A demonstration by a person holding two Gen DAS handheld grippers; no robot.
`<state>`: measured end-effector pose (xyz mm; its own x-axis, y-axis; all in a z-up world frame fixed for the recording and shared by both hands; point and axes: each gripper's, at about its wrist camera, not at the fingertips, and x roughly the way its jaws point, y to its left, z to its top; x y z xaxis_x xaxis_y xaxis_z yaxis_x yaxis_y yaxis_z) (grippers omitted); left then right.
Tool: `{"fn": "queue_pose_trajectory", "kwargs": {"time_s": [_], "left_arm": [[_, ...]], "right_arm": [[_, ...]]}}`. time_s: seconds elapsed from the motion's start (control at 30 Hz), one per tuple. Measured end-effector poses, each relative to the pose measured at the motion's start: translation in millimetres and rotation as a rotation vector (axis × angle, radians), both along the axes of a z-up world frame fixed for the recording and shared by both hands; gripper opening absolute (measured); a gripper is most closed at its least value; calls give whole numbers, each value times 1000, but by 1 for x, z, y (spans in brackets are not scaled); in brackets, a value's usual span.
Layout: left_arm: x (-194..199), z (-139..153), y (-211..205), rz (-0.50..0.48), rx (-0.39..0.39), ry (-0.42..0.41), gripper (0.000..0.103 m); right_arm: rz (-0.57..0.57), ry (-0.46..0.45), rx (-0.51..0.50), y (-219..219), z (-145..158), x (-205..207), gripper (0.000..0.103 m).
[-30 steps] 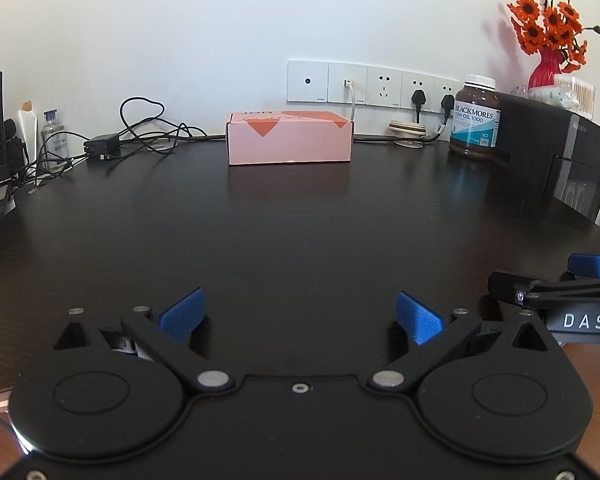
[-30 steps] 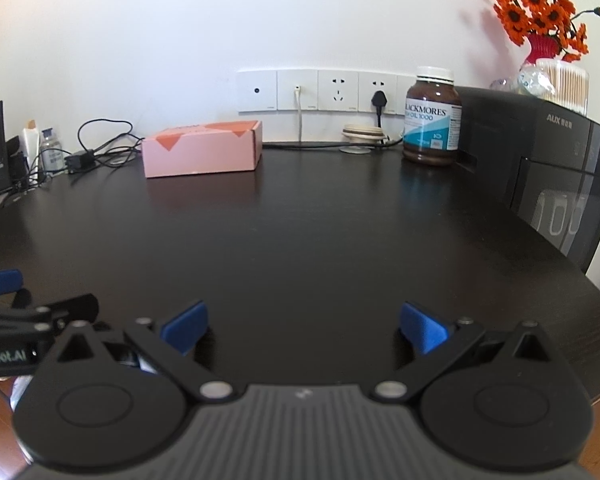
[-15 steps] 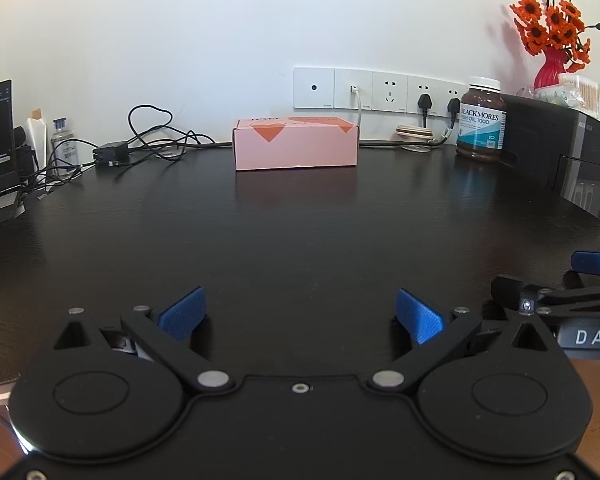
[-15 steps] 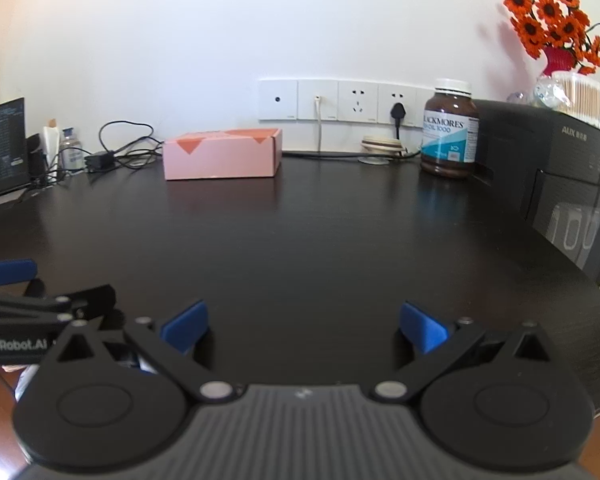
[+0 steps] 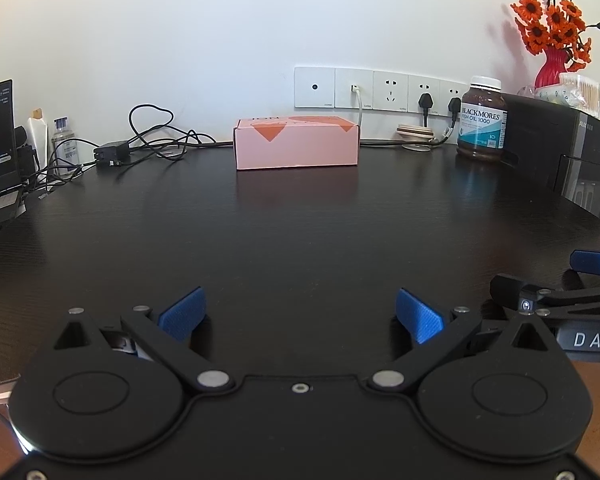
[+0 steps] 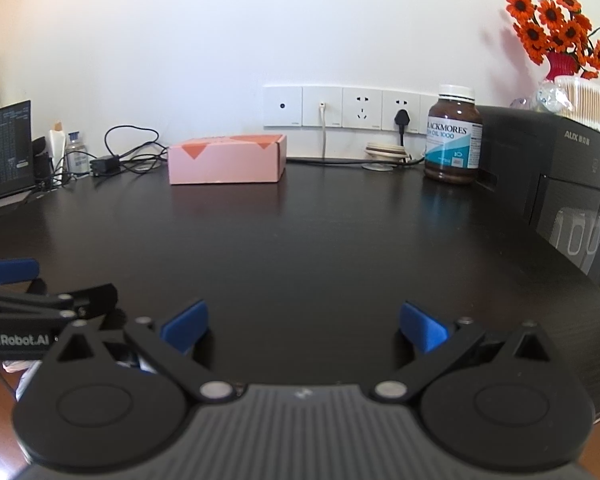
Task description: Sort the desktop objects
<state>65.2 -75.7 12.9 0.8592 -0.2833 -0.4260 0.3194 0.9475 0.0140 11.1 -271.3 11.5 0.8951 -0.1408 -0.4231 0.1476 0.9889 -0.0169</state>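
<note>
Both the left claw (image 5: 300, 314) and right claw (image 6: 303, 326) are spread, empty, low over the dark bench (image 5: 300, 232). The pink box (image 5: 296, 143) sits at its far edge, left of the bottle (image 6: 453, 139); only the right view shows the box's side.

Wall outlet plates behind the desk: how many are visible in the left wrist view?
5, in one row on the wall: a blank-looking plate, one with a white cable, an empty socket, then two with black plugs. The bottle may hide more.
</note>
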Motion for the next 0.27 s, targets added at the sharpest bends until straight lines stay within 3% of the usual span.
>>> {"fn": "queue_pose_trajectory", "kwargs": {"time_s": [0.27], "left_arm": [[2, 2, 0, -2, 3, 13, 103]], "right_arm": [[-2, 2, 1, 0, 0, 0, 102]]}}
